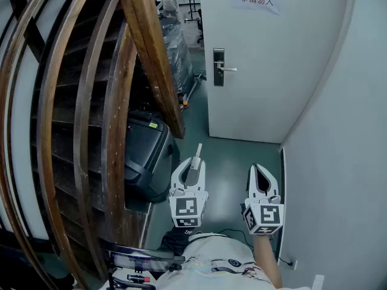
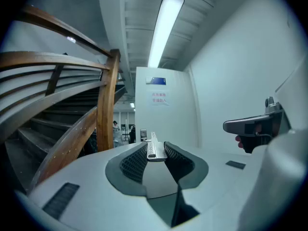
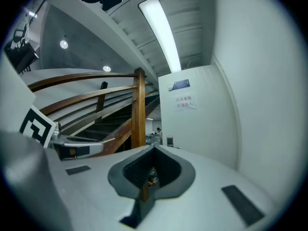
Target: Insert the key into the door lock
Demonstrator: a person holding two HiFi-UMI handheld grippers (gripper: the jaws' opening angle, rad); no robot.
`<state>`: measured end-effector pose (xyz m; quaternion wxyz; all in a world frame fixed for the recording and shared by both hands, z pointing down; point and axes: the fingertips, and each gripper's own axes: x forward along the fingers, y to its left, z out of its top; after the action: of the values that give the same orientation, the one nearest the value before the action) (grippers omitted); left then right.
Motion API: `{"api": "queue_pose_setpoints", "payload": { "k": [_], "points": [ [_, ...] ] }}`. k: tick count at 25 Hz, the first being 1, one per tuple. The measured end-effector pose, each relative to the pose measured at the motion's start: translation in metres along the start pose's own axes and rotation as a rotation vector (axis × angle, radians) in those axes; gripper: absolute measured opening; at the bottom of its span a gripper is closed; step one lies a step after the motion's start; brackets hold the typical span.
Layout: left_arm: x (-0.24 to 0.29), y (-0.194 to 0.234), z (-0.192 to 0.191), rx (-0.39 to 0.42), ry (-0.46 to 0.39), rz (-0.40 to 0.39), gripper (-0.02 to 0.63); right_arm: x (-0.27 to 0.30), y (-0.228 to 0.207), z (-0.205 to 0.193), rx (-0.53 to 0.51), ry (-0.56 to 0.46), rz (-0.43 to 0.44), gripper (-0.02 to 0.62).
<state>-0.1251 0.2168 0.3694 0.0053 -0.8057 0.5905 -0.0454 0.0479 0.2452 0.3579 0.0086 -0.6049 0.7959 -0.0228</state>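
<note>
From where I stand, the person is well back from the door (image 1: 266, 89), with the lock (image 1: 218, 67) and its handle (image 1: 228, 69) far ahead down the narrow passage. The left gripper (image 1: 195, 162) points level at it, its fingers clamped on the key (image 2: 152, 146), whose blade sticks out forward past the tips. The right gripper (image 1: 262, 173) sits just beside it, fingers closed and, as far as I can make out, holding nothing. The job now is the approach: walk the key straight in, keep clear of the wooden stair rail (image 1: 151, 59) on the left and the wall (image 1: 338, 162) on the right, and hold the wrist steady. The keyhole is too small to see from here, so slow down near the lock plate and line the blade up with the slot before pushing.
</note>
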Motion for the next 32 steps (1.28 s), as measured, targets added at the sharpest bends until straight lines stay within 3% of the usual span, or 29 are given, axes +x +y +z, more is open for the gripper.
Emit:
{"api": "queue_pose_setpoints", "payload": {
  "k": [23,32],
  "points": [
    [-0.001,-0.026,-0.009,-0.006,0.016,-0.007,0.117,-0.015,-0.014,-0.012,0.036,0.009,0.023,0.006],
    [-0.006,-0.048,-0.012,-0.033,0.031,0.038,0.117,-0.034,-0.032,-0.019,0.060,0.050,0.060,0.006]
  ]
}}
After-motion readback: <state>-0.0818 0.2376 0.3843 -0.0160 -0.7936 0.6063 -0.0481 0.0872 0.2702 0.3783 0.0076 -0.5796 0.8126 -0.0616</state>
